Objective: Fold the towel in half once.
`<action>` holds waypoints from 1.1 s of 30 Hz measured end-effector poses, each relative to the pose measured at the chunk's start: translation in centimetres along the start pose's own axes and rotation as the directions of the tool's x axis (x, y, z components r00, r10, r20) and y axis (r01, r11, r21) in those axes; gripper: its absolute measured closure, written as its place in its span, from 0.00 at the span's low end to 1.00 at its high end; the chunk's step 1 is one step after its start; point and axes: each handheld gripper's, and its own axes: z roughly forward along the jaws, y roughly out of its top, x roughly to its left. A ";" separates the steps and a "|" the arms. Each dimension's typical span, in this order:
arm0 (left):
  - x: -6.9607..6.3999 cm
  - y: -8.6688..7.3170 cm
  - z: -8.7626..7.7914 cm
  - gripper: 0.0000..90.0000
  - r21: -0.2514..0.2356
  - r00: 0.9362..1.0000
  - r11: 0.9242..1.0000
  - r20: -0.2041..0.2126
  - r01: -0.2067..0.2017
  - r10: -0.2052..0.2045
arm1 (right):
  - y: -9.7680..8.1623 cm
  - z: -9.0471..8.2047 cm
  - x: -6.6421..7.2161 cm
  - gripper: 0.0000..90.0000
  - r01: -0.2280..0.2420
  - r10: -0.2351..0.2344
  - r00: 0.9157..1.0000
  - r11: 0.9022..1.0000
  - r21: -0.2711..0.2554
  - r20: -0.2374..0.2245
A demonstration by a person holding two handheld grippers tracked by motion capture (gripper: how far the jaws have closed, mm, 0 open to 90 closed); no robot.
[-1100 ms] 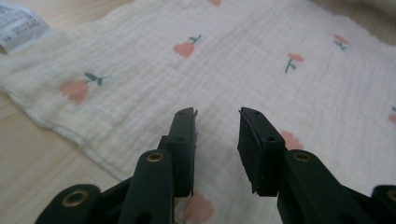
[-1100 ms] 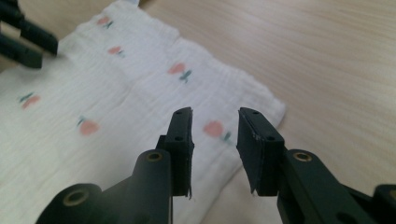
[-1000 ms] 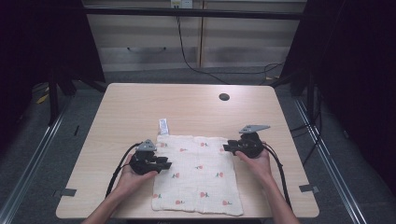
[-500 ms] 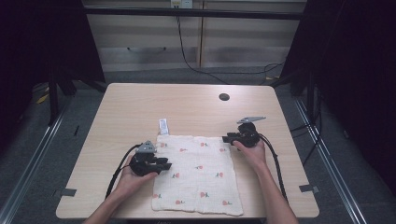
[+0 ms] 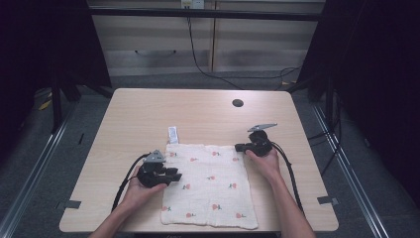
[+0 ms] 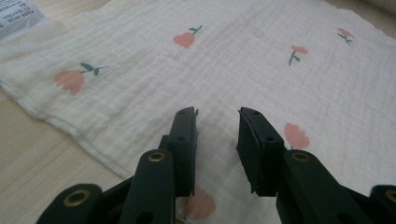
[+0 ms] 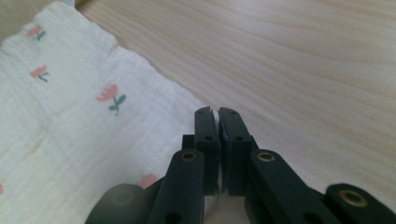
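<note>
A white cloth (image 5: 210,183) printed with small pink flowers lies flat on the near half of the wooden table (image 5: 148,114). My left gripper (image 5: 174,174) rests low over the cloth's left edge. In the left gripper view its jaws (image 6: 217,116) stand open above the cloth (image 6: 261,60), gripping nothing. My right gripper (image 5: 238,147) is at the cloth's far right corner. Its jaws (image 7: 217,112) have just been closing and are now shut, with a thin white strip of the cloth's (image 7: 70,140) corner between the pads.
A white label tag (image 5: 172,135) sticks out from the cloth's far left corner, also seen in the left gripper view (image 6: 18,14). A dark round cable hole (image 5: 237,103) sits at the table's far right. Cables trail from both grippers toward the near edge.
My right hand has shifted a little away from me, to the cloth's far right corner. The left hand and the cloth have stayed where they were.
</note>
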 end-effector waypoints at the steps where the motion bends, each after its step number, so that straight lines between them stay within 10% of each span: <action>1: 0.0 0.0 0.0 0.74 -0.001 1.000 1.000 0.004 0.005 -0.005 | 0.1 -0.1 -0.1 0.97 -0.016 0.016 1.000 1.000 -0.017 -0.013; 6: 0.6 0.7 -1.4 0.67 -0.032 0.998 0.998 0.002 0.057 -0.057 | 0.6 -0.8 0.1 0.97 -0.011 0.010 1.000 0.999 -0.050 -0.023; 13: 4.8 3.0 -3.9 0.65 -0.135 0.990 0.982 -0.042 0.130 -0.137 | 0.7 -0.9 0.3 0.97 -0.004 0.002 1.000 0.998 -0.056 -0.029; 22: 8.8 4.2 -1.5 0.66 -0.082 0.985 0.986 -0.078 0.148 -0.154 | 0.9 -1.6 0.4 0.97 -0.008 0.005 0.999 0.997 -0.071 -0.038; 28: 10.0 3.6 -0.1 0.67 -0.088 0.968 0.974 -0.127 0.207 -0.217 | 0.8 -1.4 0.6 0.97 -0.004 0.001 0.999 0.998 -0.068 -0.042; 33: 9.9 3.9 0.6 0.69 -0.065 0.971 0.980 -0.143 0.186 -0.194 | 0.6 -1.5 0.4 0.97 -0.014 0.009 0.999 0.997 -0.082 -0.053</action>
